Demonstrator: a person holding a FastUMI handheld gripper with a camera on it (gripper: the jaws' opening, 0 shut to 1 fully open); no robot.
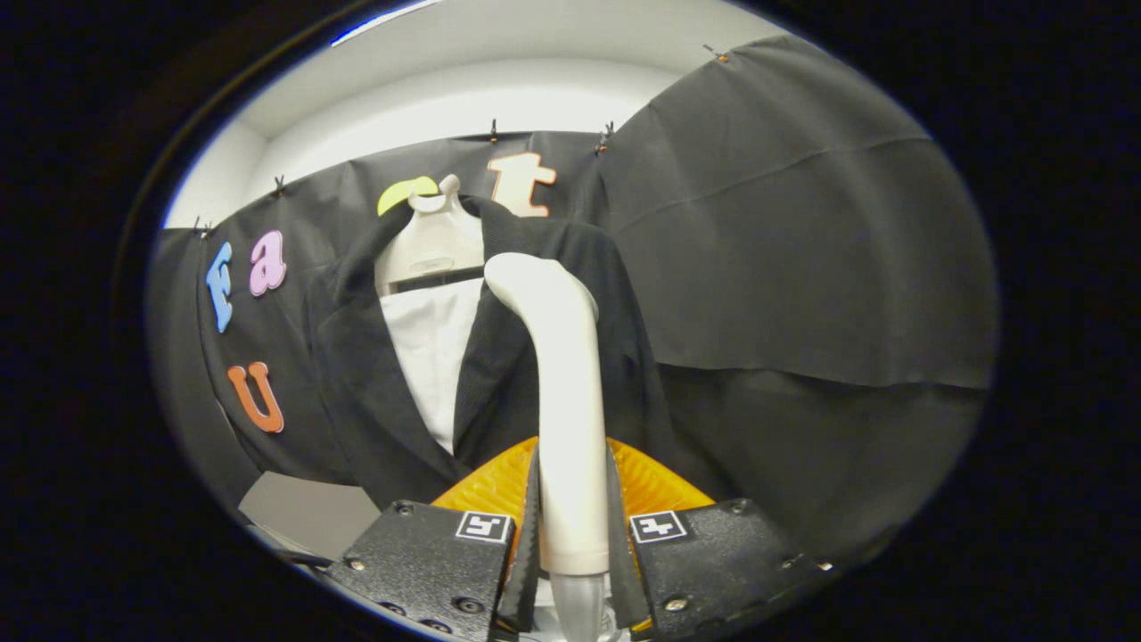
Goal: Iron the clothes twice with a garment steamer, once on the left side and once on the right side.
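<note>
Black cloth [802,250] hangs all around as the booth's wall, with a white wall [463,98] above it at about 12 o'clock. At 7 o'clock, low down, a small grey patch of surface [307,513] shows.

One dark jacket [357,374] hangs in front of the cloth, a little toward 10 o'clock from the fingers. It sits on one pale hanger form [432,241], and one white shirt [432,357] shows in the open front of the jacket.

One garment steamer [566,392] stands up straight, just right of the shirt. Its curved head is at the jacket's right chest; whether it touches cannot be told.

One gripper [572,526] sits at 6 o'clock. Its two fingers are closed tight on the steamer's handle, one finger pressing on each side. The gap between them is just as wide as the handle.
</note>
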